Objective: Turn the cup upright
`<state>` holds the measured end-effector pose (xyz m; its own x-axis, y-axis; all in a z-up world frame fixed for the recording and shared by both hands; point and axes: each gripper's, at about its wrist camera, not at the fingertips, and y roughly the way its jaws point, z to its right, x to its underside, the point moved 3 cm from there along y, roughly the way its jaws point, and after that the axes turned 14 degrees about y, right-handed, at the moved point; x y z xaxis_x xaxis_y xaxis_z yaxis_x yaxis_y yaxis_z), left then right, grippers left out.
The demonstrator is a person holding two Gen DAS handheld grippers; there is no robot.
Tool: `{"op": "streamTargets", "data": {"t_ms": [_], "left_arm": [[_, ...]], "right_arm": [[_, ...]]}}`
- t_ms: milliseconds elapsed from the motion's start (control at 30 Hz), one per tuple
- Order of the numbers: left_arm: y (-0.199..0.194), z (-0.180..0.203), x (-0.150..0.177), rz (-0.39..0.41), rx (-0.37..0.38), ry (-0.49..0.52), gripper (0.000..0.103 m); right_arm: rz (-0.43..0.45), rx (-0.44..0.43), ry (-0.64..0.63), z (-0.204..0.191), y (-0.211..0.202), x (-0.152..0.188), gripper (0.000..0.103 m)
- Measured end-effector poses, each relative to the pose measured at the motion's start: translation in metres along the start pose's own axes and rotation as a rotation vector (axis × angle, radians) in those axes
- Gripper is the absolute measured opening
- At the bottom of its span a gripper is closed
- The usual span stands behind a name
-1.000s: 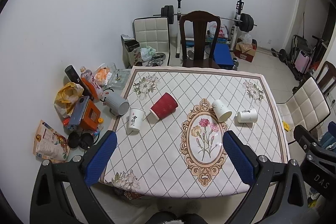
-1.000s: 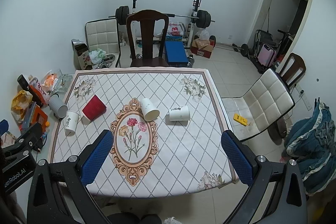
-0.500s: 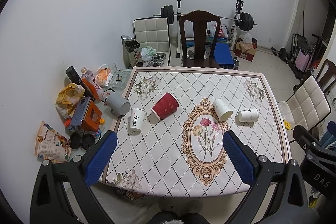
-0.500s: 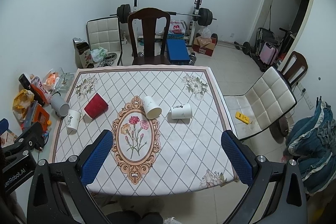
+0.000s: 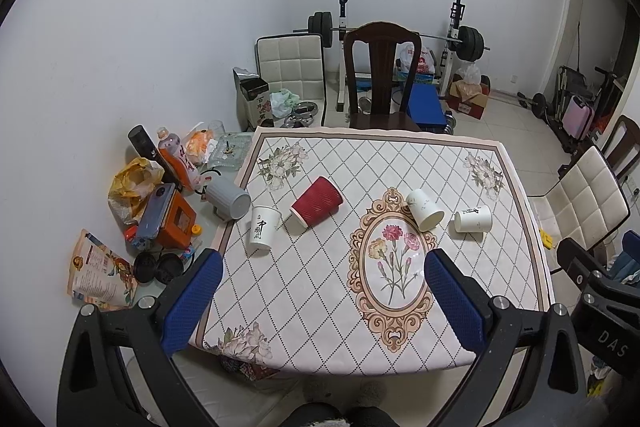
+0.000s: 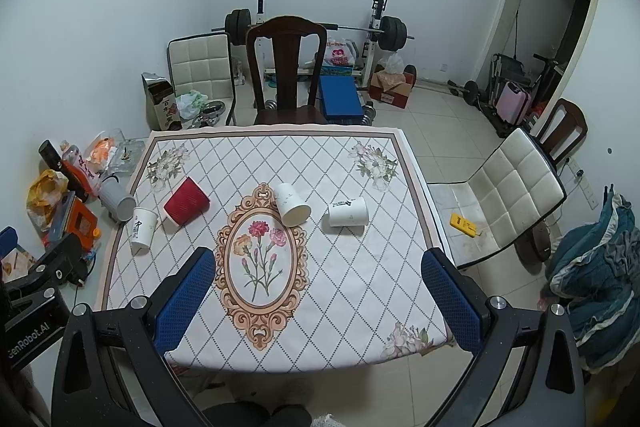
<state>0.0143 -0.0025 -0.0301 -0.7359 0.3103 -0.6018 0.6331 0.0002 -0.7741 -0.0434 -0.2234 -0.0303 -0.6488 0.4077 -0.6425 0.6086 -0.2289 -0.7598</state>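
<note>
Cups lay scattered on the bench [image 5: 400, 339], which was covered by a diamond-patterned cloth with a flower medallion [image 5: 394, 263] in the middle. A red ribbed cup [image 5: 317, 201] lay on its side left of the medallion, mouth toward the near left. Just beside it, further left, was a white cup with black lettering [image 5: 263, 228], and from where I stood it seemed to sit mouth down, though I couldn't be sure. At the medallion's upper right edge a plain white cup [image 5: 425, 209] lay tipped over, and near it to the right another white cup [image 5: 473, 219] lay on its side. A grey mug [image 5: 229, 196] lay at the bench's left edge among clutter.

Both tools hung above the near edge, well apart from every cup. The left tool [image 5: 324, 301] was spread wide with nothing in it, and the right tool [image 6: 318, 301] was likewise wide and empty. A dark wooden chair [image 5: 380, 75] stood at the far side.
</note>
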Motion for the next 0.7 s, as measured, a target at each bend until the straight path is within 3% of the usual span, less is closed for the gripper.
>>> {"op": "streamTargets", "data": {"t_ms": [700], "left_arm": [[-0.004, -0.006, 0.003, 0.002, 0.004, 0.0, 0.103]], "right_arm": [[-0.005, -0.01, 0.007, -0.011, -0.009, 0.007, 0.103]]}}
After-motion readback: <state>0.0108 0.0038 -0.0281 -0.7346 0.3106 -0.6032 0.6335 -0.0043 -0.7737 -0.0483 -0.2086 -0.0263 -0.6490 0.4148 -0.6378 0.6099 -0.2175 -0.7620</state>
